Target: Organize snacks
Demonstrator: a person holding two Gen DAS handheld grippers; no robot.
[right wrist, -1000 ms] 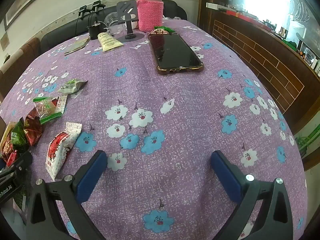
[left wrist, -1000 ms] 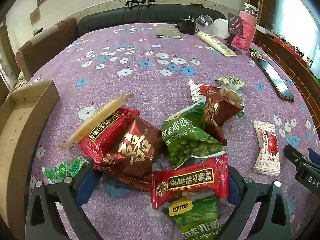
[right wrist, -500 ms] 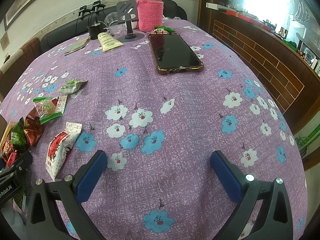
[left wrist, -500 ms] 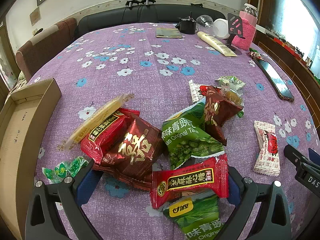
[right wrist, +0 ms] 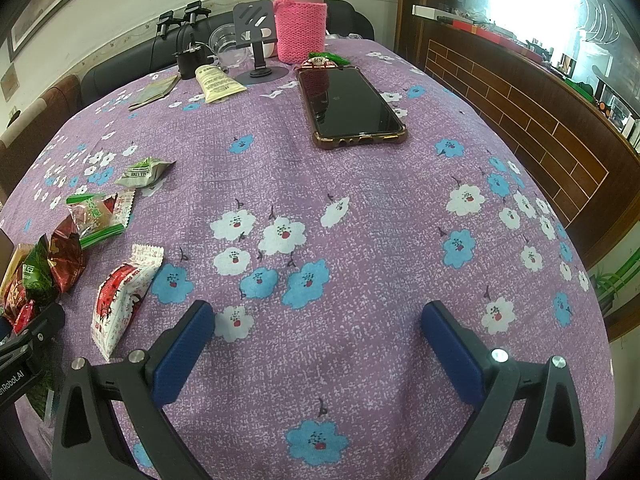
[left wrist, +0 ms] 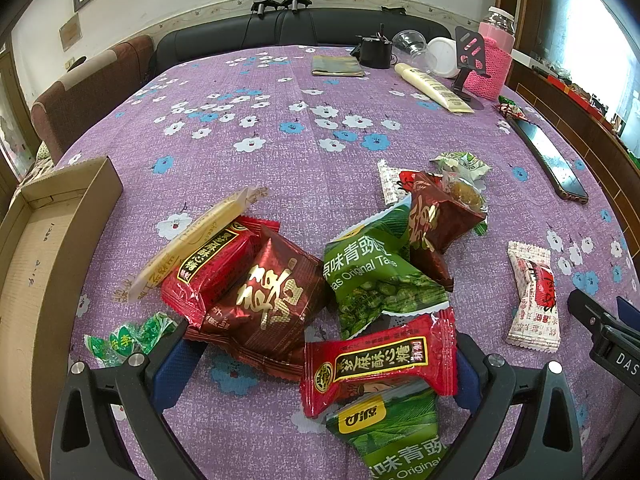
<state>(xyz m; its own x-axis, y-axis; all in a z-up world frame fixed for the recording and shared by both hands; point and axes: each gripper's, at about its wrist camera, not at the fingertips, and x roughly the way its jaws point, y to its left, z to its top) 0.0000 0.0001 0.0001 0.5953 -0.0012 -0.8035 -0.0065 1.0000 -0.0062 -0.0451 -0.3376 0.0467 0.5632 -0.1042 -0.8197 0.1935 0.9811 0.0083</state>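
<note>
At the far left of the left wrist view, an open cardboard box (left wrist: 44, 248) sits on the purple flowered tablecloth (left wrist: 280, 148), with a small green candy (left wrist: 124, 336) just beside its near right side. The left gripper (left wrist: 320, 364) hovers low over the near edge of the snack pile, its two blue-padded fingers (left wrist: 176, 372) spread wide and holding nothing; a dark red packet (left wrist: 264, 304) and a bright red wrapper (left wrist: 380, 356) lie between them. Left of the dark red packet, a second red pack (left wrist: 212, 264) rests partly over a long yellow bar (left wrist: 192, 240). To the right, a green pea bag (left wrist: 376, 268) overlaps another dark red packet (left wrist: 436, 220), and a second green pea bag (left wrist: 396, 436) lies under the bright red wrapper at the near edge. A white and red candy (left wrist: 532, 296) lies apart on the right. In the right wrist view, the same pile occupies the left edge, with the white and red candy (right wrist: 120, 296) just left of the right gripper (right wrist: 318, 334). Its fingers (right wrist: 184, 344) are also fully spread over bare cloth, gripping nothing. Farther away, a black phone (right wrist: 348, 108) lies flat, and a pink knitted bottle (right wrist: 300, 24) stands at the far edge beside a black stand (right wrist: 256, 36).
</note>
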